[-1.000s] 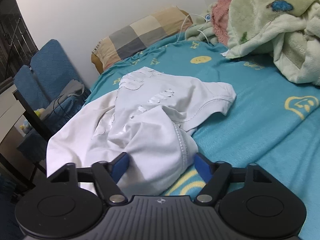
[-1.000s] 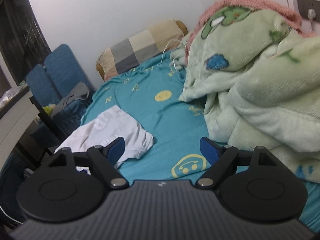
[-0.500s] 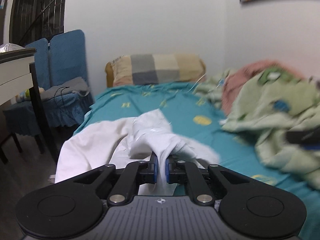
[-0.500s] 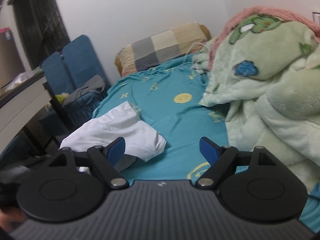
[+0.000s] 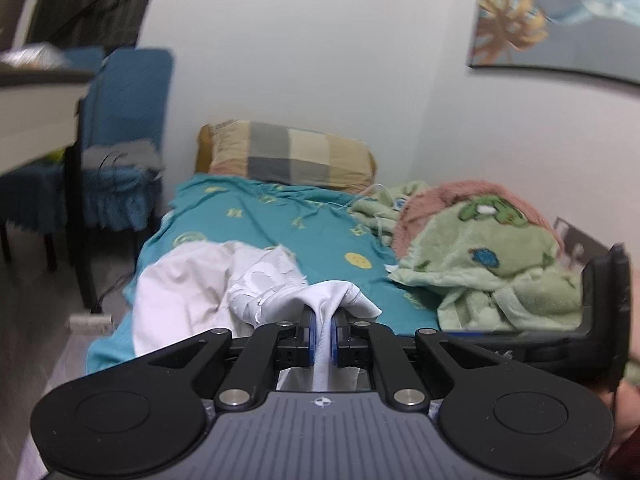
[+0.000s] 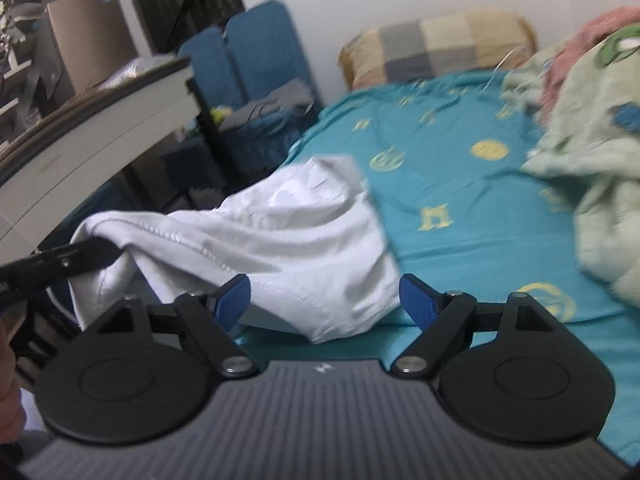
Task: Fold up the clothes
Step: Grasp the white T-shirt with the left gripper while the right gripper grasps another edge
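Note:
A crumpled white garment (image 5: 224, 280) lies at the near left edge of the teal bed sheet (image 5: 280, 224). My left gripper (image 5: 323, 324) is shut on a fold of the garment and lifts it; the cloth runs down between the blue pads. In the right wrist view the garment (image 6: 280, 224) hangs raised from the left gripper (image 6: 92, 256) at the left. My right gripper (image 6: 325, 298) is open and empty, just in front of the garment's lower hem. Its body also shows in the left wrist view (image 5: 600, 320) at the right.
A green and pink fleece blanket (image 5: 480, 256) is heaped on the bed's right side. A checked pillow (image 5: 288, 156) lies at the head by the wall. A blue chair (image 6: 248, 68) and a white desk (image 6: 96, 136) stand left of the bed.
My left gripper closed on the white garment and lifted it off the bed. My right gripper swung left and closer to the garment, staying open.

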The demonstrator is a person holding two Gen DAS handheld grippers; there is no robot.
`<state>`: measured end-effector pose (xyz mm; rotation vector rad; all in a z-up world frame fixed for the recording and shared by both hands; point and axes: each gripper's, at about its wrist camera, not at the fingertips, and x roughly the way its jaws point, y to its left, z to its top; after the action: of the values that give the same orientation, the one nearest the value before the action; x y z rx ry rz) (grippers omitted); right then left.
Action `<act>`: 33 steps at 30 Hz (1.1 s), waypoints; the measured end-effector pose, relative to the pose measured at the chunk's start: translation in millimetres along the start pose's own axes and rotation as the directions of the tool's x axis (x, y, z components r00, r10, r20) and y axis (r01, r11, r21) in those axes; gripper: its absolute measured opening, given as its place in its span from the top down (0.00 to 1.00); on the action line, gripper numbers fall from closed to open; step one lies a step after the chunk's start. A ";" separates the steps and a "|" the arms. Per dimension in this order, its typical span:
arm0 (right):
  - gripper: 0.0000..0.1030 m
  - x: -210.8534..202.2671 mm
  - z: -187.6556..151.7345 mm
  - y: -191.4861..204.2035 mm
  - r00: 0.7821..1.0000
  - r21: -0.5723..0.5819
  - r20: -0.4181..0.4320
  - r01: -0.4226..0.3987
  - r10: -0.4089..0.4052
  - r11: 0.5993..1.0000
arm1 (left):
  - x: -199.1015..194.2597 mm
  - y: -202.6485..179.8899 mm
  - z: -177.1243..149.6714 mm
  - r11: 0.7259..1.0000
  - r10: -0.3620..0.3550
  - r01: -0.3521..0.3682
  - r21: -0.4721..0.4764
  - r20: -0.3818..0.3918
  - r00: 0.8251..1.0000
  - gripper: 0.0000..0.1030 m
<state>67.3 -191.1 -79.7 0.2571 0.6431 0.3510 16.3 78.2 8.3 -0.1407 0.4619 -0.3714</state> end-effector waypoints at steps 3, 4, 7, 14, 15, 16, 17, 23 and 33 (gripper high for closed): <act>0.22 16.9 -5.0 14.7 0.997 -0.046 -0.064 -0.053 0.050 0.998 | 0.2 13.5 2.8 0.999 0.005 -0.005 -0.044 0.000 1.000 0.93; 0.22 21.2 -7.3 19.5 0.996 -0.067 -0.076 -0.057 0.052 0.996 | 0.5 16.4 3.4 0.999 0.004 -0.004 -0.053 -0.001 1.000 0.93; 0.26 31.6 -8.1 25.3 0.998 -0.107 -0.063 0.004 -0.011 0.994 | 2.7 22.4 4.3 0.998 0.011 -0.011 -0.069 -0.010 1.000 0.92; 0.34 63.2 6.1 -3.2 0.990 0.021 -0.093 0.106 -0.104 0.994 | 13.8 35.2 0.0 0.993 0.019 -0.025 -0.119 -0.049 0.999 0.92; 0.39 64.5 5.7 -4.2 0.990 0.019 -0.086 0.113 -0.111 0.993 | 16.3 36.6 -0.9 0.992 0.017 -0.024 -0.126 -0.055 0.998 0.93; 0.48 65.9 5.3 -5.1 0.990 0.016 -0.078 0.120 -0.118 0.993 | 19.8 37.4 -1.8 0.991 0.019 -0.027 -0.130 -0.064 0.998 0.93; 0.55 67.2 4.9 -6.1 0.990 0.014 -0.071 0.126 -0.125 0.992 | 24.1 38.4 -3.4 0.991 0.023 -0.033 -0.133 -0.078 0.997 0.93; 0.86 65.5 6.9 -12.7 0.989 0.028 0.002 0.147 -0.147 0.989 | 44.0 46.9 -14.9 0.984 0.094 -0.117 -0.134 -0.167 0.981 0.92; 0.87 11.8 31.6 -5.8 0.982 0.059 0.185 -0.039 0.027 0.998 | 31.3 14.5 -18.6 0.990 0.143 -0.142 0.019 -0.179 0.973 0.52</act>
<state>97.2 -195.7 -63.6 0.3561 0.4680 0.3346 38.3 78.7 -24.1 -0.0672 0.6453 -0.2450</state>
